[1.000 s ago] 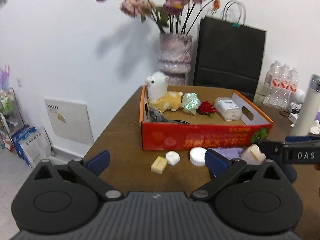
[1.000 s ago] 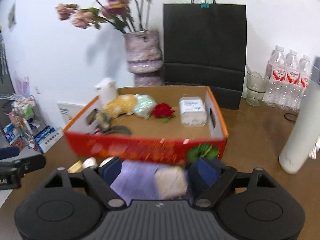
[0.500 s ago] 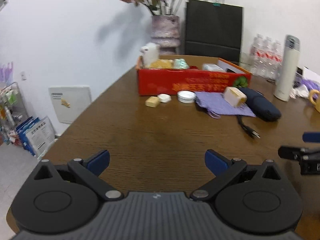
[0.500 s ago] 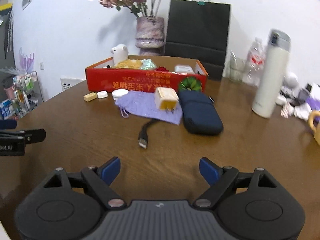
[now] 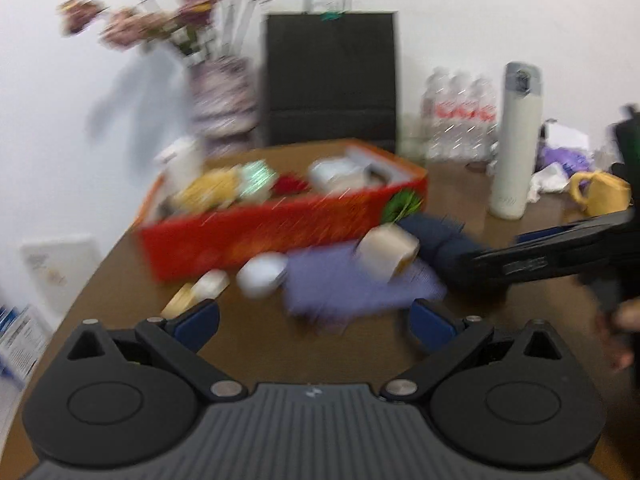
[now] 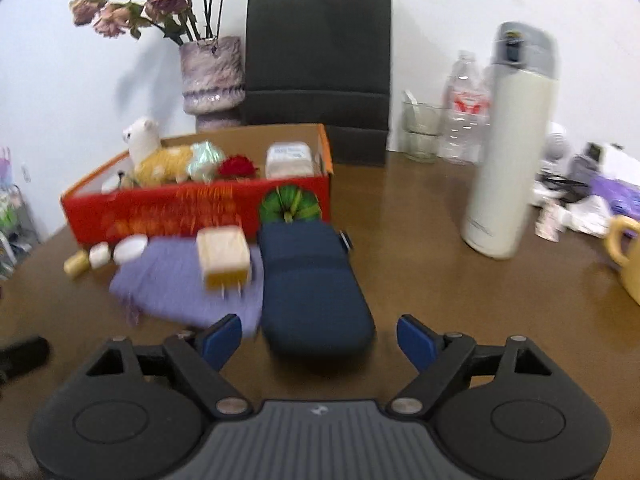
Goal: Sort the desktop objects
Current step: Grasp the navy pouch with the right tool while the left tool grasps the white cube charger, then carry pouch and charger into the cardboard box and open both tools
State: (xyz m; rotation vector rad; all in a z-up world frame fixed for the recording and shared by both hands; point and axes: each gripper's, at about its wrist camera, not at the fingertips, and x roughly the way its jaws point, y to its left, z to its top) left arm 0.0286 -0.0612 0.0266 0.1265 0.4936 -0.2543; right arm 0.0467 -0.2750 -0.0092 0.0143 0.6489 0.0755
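Observation:
A red open box [image 6: 168, 210] [image 5: 256, 228] on the brown table holds a plush alpaca [image 6: 154, 156], a red flower and a white case. In front of it lie a purple cloth [image 6: 180, 284] [image 5: 352, 284] with a cream charger block [image 6: 222, 258] [image 5: 386, 250] on it, a navy pouch [image 6: 312, 288], a white round lid [image 6: 130, 249] [image 5: 262, 272] and two small blocks [image 6: 86, 260]. My right gripper [image 6: 320, 338] is open and empty, just short of the pouch's near end. My left gripper [image 5: 314, 322] is open and empty, near the cloth. The left wrist view is blurred.
A tall white flask [image 6: 508, 148] [image 5: 516, 140] stands to the right. A yellow mug [image 6: 626, 252], water bottles [image 6: 464, 116], a glass, a black paper bag [image 6: 318, 60] and a flower vase [image 6: 212, 80] stand around. My right gripper's body [image 5: 560, 256] crosses the left wrist view.
Both grippers have moved forward toward the box and the items in front of it. Both stay open and empty.

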